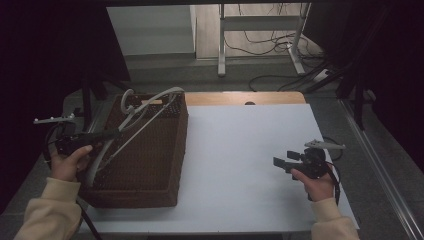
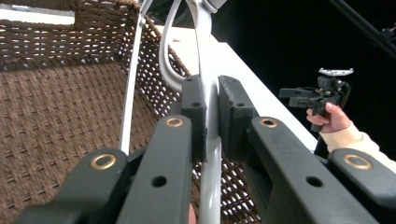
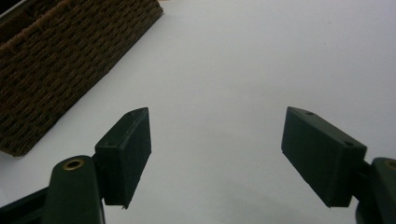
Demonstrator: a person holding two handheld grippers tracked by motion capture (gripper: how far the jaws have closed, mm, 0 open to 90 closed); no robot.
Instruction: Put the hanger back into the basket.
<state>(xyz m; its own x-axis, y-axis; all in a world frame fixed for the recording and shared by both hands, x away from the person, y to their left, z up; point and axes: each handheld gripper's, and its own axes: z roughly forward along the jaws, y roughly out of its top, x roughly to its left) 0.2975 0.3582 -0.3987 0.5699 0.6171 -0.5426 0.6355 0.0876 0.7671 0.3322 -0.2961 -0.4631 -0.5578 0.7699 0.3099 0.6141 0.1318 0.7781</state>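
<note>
A: What is the left gripper [image 2: 211,116] holding?

B: A white hanger [image 1: 131,125] — its jaws are clenched on one thin arm of it, the arm running straight up between the two pads. The rest of the hanger, hook included, stretches ahead of the jaws over the open brown basket [image 1: 150,185], which lies below and to one side of them.

A: So how would you put it down well?

B: I'd judge the step to be lowering it into the basket. Keep the grip firm, since a thin rod can twist between flat pads. Tip the long arms down so they clear the woven rim, then let go only once the hanger rests on the bottom.

A: Anything in the way?

B: The basket wall just ahead of the jaws — the hook could catch on it. Otherwise little.

A: And the right gripper [image 1: 281,163]?

B: Released, its jaws standing wide with nothing between them, only the bare white surface [image 3: 243,60] beneath and ahead. The basket's corner sits well off to one side of them, so that hand is out of the way.
</note>
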